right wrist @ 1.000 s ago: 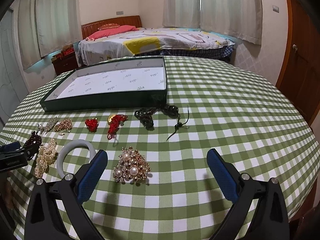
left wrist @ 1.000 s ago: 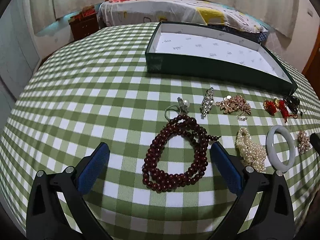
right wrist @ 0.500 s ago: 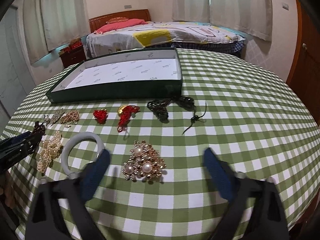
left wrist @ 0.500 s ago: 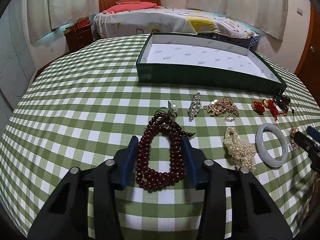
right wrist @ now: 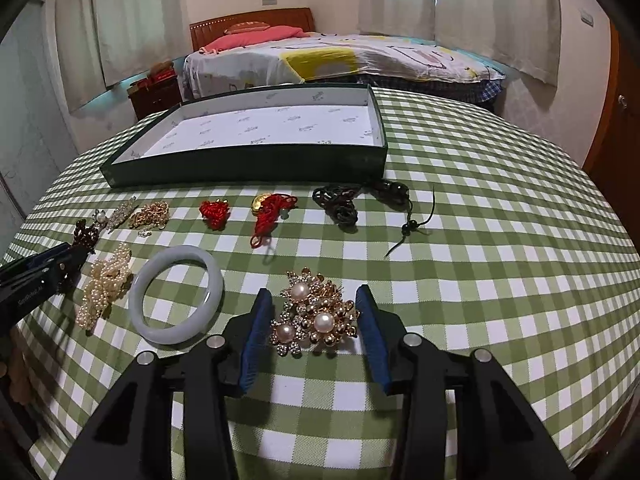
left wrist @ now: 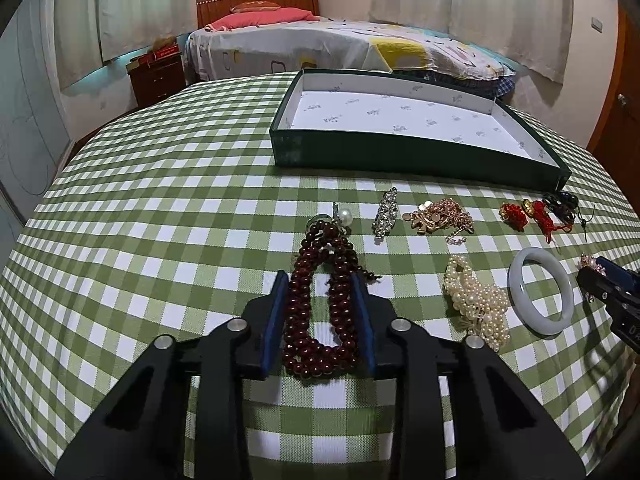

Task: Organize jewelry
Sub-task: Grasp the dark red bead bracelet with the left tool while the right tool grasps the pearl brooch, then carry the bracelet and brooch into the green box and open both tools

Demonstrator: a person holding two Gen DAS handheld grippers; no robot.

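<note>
Bedroom, bed and curtains behind; round table under a green-and-white checked cloth (left wrist: 160,208), with a shallow dark-green cardboard box with white patterned lining (left wrist: 400,120) at the far side, nothing in it yet.

My left gripper (left wrist: 320,320) is closing around the dark-red wooden bead necklace (left wrist: 320,300). The blue pads look pressed against both strands, so I read it as a grip. My right gripper (right wrist: 316,328) is closing around the gold flower brooch with three pearls (right wrist: 314,314). The right pad looks about at its edge, but there's a visible gap on the left, so it isn't clamped.

How I'd do it well:
- Left: pinch both strands evenly. The beads will roll and the far loop will trail, so lift slowly before heading for the box.
- Right: keep the brooch centred as the jaws close. It's knobbly and could twist or skid on the cloth if one pad lands first.
- Keep both tips low on the cloth; don't snag it.

View differences:
- Left wrist shows the necklace full length, plus the pearl ring (left wrist: 344,216) just beyond it. The brooch is barely visible at the frame edge.
- Right wrist shows the brooch clearly, the black cord piece (right wrist: 340,204) and red knotted charms (right wrist: 216,210). The necklace is mostly hidden behind the left gripper there.
- Both show the pale jade bangle (right wrist: 176,294) and pearl cluster (right wrist: 104,284) between the two grippers.
</note>
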